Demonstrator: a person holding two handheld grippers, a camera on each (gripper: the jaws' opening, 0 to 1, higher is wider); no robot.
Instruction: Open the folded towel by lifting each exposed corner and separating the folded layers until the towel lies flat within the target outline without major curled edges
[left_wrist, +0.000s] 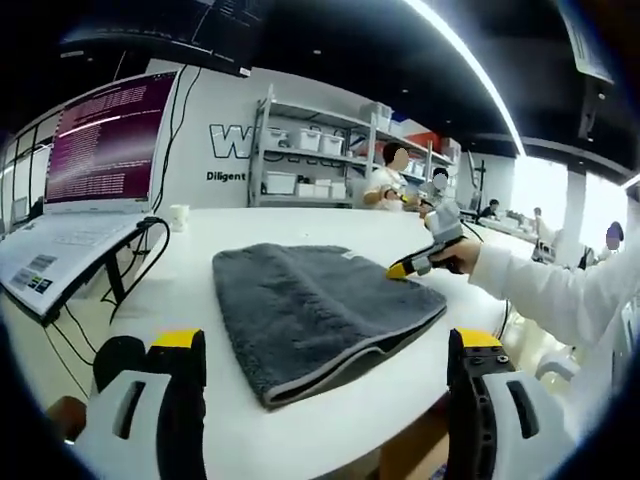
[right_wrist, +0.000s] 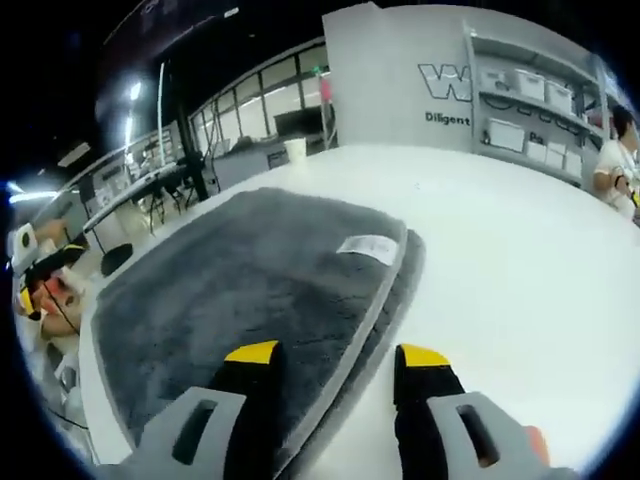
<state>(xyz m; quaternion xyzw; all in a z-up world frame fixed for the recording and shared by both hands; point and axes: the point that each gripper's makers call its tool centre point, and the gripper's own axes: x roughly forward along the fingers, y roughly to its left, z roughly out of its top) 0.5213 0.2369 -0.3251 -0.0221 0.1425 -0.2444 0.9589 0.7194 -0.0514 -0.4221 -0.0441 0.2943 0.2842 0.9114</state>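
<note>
1. Biggest thing first: the white table (left_wrist: 300, 425) takes up most of the left gripper view, and the grey towel (left_wrist: 315, 310) lies on it, folded, roughly in the middle. No target outline that I can make out on the tabletop, so I can't say how the towel sits relative to it.

2. The towel's long axis runs away from the left gripper (left_wrist: 325, 365) toward the far side of the table. Its stacked folded edges face that gripper, near the table's front edge.

3. The relation that matters, I reckon: in the right gripper view the layered towel edge (right_wrist: 385, 300) runs straight up between the jaws of the right gripper (right_wrist: 335, 357), with a small white label (right_wrist: 368, 247) just beyond. So the right one is clearly nearer. In the left gripper view it shows as a yellow-tipped tool at the towel's far right corner, held by a hand in a white sleeve (left_wrist: 545, 295).

4. Right gripper: jaws spread, straddling that edge, not pinching anything. Whether the tips touch the cloth, I can't tell.

5. Left gripper: jaws spread wide, empty, just short of the towel's near edge and apart from it.

6. My guess is the next move is closing the right jaws on the top layer only, which looks tricky since the layers sit tight together.
</note>
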